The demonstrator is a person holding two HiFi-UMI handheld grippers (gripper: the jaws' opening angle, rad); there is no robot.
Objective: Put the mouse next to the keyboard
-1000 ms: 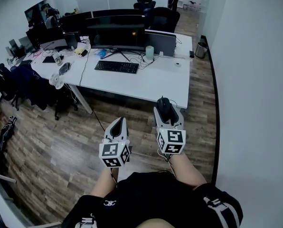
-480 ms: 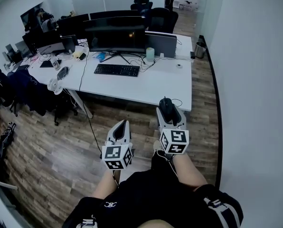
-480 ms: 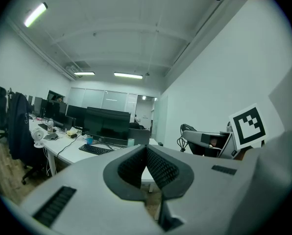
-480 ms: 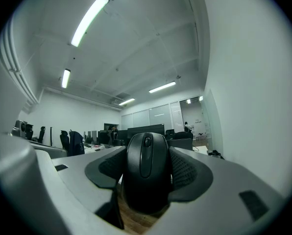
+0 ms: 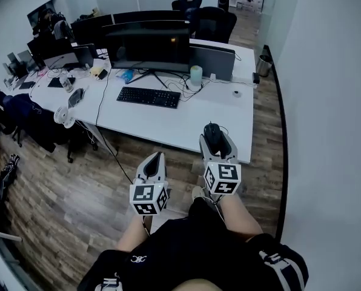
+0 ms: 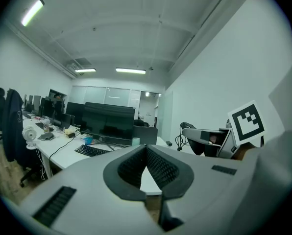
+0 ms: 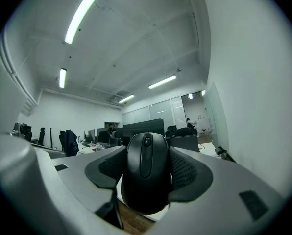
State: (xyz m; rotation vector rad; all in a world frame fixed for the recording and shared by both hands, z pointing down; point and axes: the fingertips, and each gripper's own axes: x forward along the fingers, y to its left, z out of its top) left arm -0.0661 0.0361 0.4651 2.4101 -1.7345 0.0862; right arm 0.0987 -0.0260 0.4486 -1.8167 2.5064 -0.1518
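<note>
Head view: my right gripper [image 5: 215,138] clamps a glossy black, rounded plastic mouse [image 5: 211,133] over the near edge of the white desk [image 5: 192,119]. The flat black keyboard [image 5: 148,97] lies well ahead-left.

Left gripper view: my left gripper [image 6: 146,153] is closed, empty.

Right gripper view: the mouse sits unchanged between the pads, and the desk is nearer than before.

Seen from the head camera, the mouse [image 5: 211,130] shows only its black back. Its sides and underside are hidden between the jaws of the right gripper [image 5: 212,134]. In the right gripper view it fills the middle and blocks whatever lies straight beyond.

On the desk [image 5: 186,120], the clutter [image 5: 59,80] at 10 o'clock is too small to name, as is the small object [image 5: 235,93] at 1 o'clock. The person's lap [image 5: 192,247] is cut off at 6 o'clock.

In the left gripper view, the left gripper [image 6: 146,147] covers the end of the keyboard [image 6: 90,150] nearest its jaws, at 9 o'clock.
</note>
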